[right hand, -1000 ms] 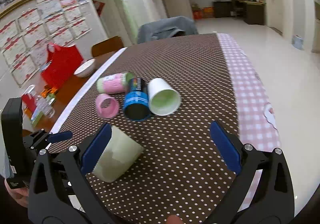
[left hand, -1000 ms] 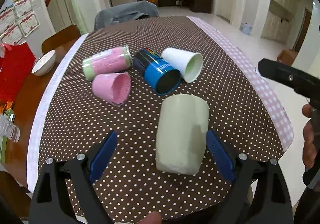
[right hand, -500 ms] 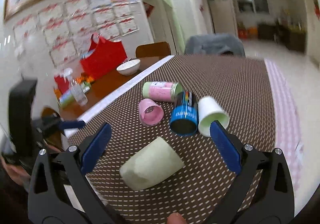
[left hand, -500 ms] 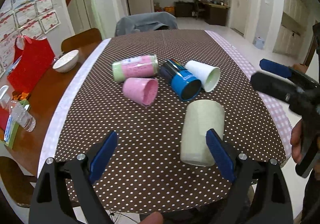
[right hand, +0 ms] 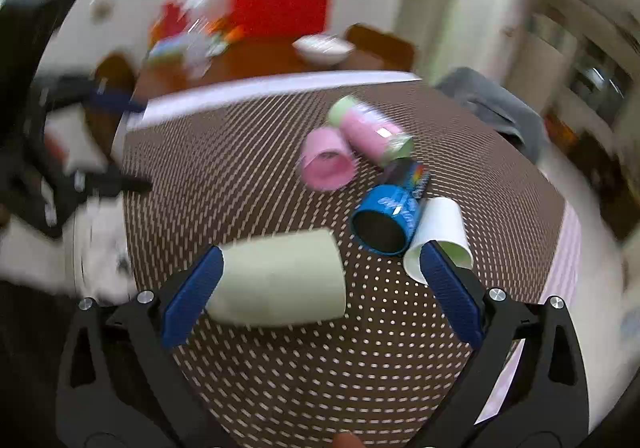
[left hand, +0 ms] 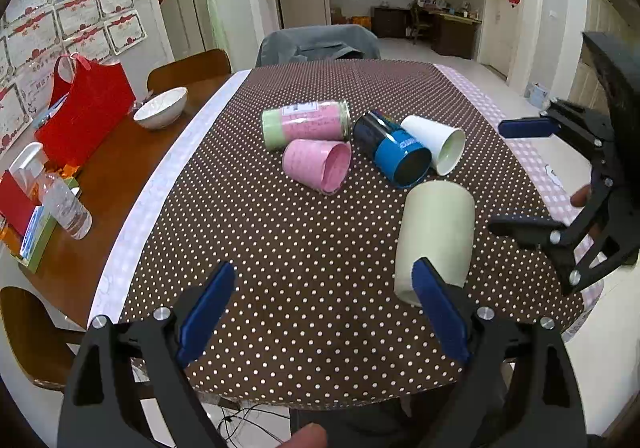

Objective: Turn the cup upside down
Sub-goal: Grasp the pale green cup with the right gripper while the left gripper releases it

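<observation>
Pale green cup (left hand: 436, 236): smooth, matte, cylindrical, lay on its side on the brown dotted surface (left hand: 280, 248). Beyond it lay a blue can (left hand: 400, 156) with unreadable lettering, a white cup (left hand: 438, 142), a pink cup (left hand: 318, 164) and a labelled jar (left hand: 306, 122). Left tongs (left hand: 324, 312) apart, cup beside their right finger. Right tongs (right hand: 318, 292) apart, cup between the fingers.

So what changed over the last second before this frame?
The right gripper swung left to face the lying pale green cup; the left gripper drifted left of it. Both stay open, gripping nothing. All five cups lie unmoved.
</observation>
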